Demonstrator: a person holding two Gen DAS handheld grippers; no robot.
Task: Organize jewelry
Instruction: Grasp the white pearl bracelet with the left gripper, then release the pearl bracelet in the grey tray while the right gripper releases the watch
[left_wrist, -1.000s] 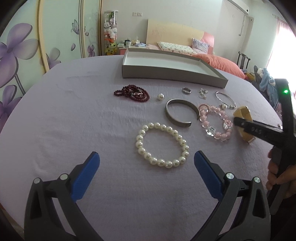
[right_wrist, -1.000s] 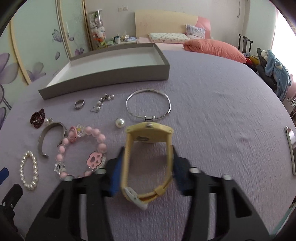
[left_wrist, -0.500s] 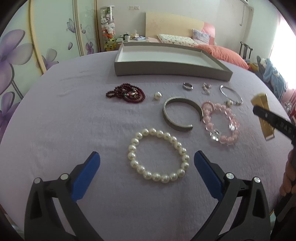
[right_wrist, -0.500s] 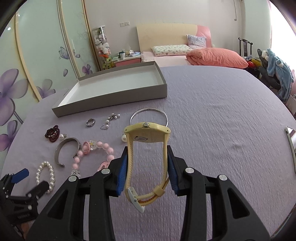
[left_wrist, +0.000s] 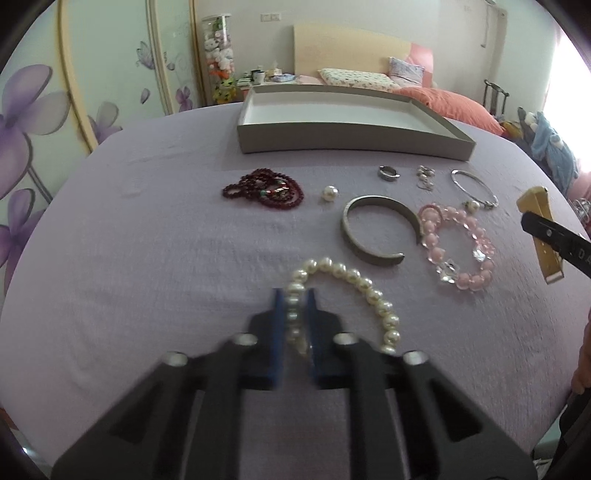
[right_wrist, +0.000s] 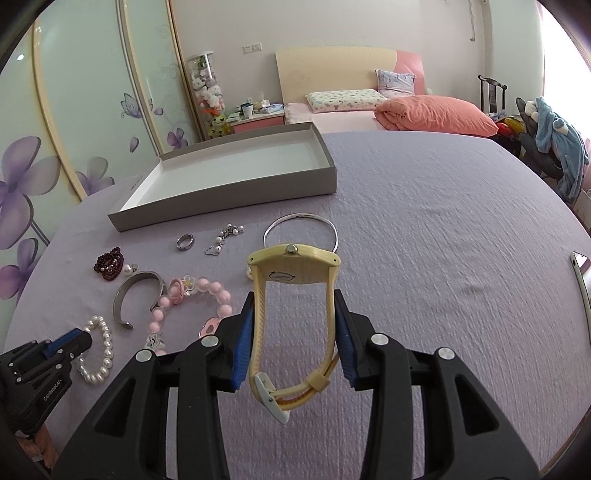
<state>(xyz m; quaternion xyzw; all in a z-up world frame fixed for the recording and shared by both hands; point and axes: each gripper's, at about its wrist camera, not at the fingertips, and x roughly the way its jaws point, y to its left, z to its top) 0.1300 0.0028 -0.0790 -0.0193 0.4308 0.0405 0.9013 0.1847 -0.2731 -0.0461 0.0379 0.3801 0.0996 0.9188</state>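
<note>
In your left wrist view, your left gripper is clenched on the near-left beads of the pearl bracelet, low against the lilac cloth; next, I judge, lift it toward the tray at twelve o'clock.

In your right wrist view, your right gripper grasps the yellow watch by its strap, held aloft; the tray sits at eleven o'clock.

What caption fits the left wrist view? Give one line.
Left gripper shut on the pearl bracelet on the purple cloth, other jewelry beyond.
</note>
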